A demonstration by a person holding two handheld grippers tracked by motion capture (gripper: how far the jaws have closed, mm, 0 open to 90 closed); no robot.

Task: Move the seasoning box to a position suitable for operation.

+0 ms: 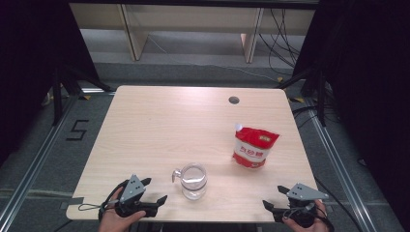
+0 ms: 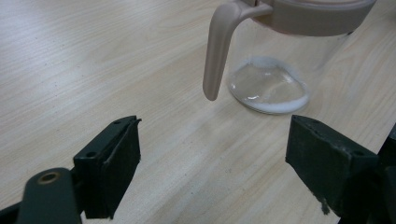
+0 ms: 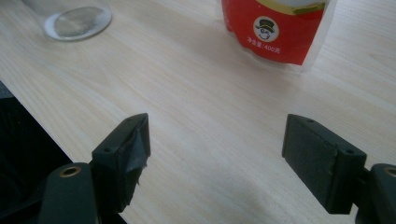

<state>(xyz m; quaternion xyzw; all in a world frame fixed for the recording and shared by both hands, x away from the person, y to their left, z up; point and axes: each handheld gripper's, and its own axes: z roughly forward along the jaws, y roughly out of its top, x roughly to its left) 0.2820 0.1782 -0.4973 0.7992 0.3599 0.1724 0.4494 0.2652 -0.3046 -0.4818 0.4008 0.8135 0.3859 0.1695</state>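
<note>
Left gripper view: jug (image 2: 280,51) stands just beyond open left claw (image 2: 212,158).

The table (image 1: 159,125) has lots of bare wood on its left half and along the far edge. A glass jug (image 1: 192,181) stands near the front, just beside the left gripper (image 1: 153,189), and its handle (image 2: 215,51) sticks out toward those wide-apart jaws. A red bag (image 1: 254,146) stands farther back on the right (well apart from the jug). The right gripper (image 1: 272,197), jaws wide, has bare wood ahead up to the bag.
</note>
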